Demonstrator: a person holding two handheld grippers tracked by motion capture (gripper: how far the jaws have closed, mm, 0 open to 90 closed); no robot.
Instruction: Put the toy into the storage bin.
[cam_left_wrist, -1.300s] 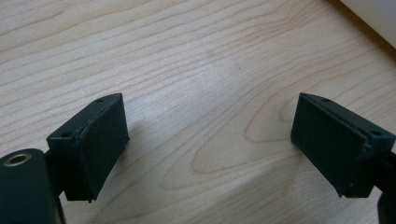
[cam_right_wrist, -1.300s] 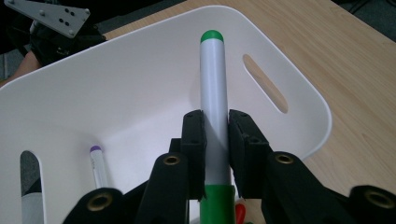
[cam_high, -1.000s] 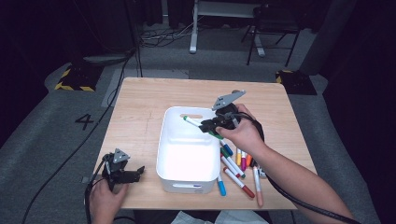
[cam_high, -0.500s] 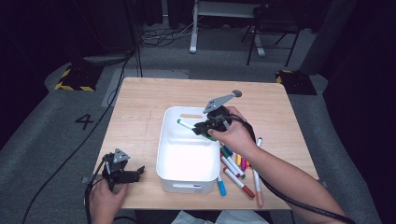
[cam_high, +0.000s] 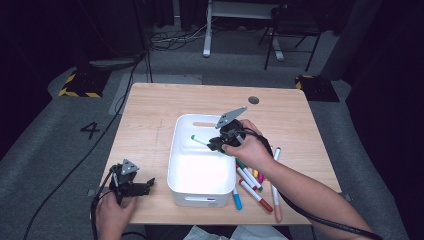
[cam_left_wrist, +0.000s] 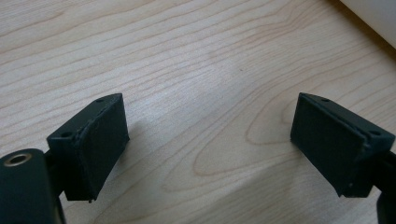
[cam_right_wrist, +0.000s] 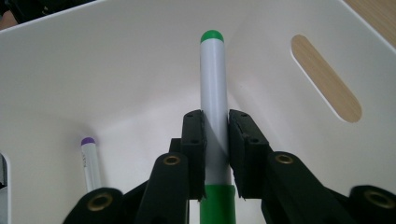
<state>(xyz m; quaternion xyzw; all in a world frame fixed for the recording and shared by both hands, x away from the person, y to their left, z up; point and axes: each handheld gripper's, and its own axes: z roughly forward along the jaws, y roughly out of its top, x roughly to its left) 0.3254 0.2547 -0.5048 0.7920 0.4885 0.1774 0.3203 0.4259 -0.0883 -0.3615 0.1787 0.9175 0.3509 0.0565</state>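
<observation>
Wooden bench (cam_high: 150, 130) carries a white bin (cam_high: 197, 175); right gripper (cam_high: 216, 145) pinches a green marker (cam_right_wrist: 213, 100) over it, left gripper (cam_left_wrist: 210, 144) spread.

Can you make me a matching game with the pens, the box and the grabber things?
Things:
1. green marker
2. purple marker
3. left gripper
4. blue marker

Where or how:
A. lying in the white bin
B. open, over bare table
C. pinched in the right gripper
D. on the table beside the bin

Pairs: 1-C, 2-A, 3-B, 4-D
</observation>
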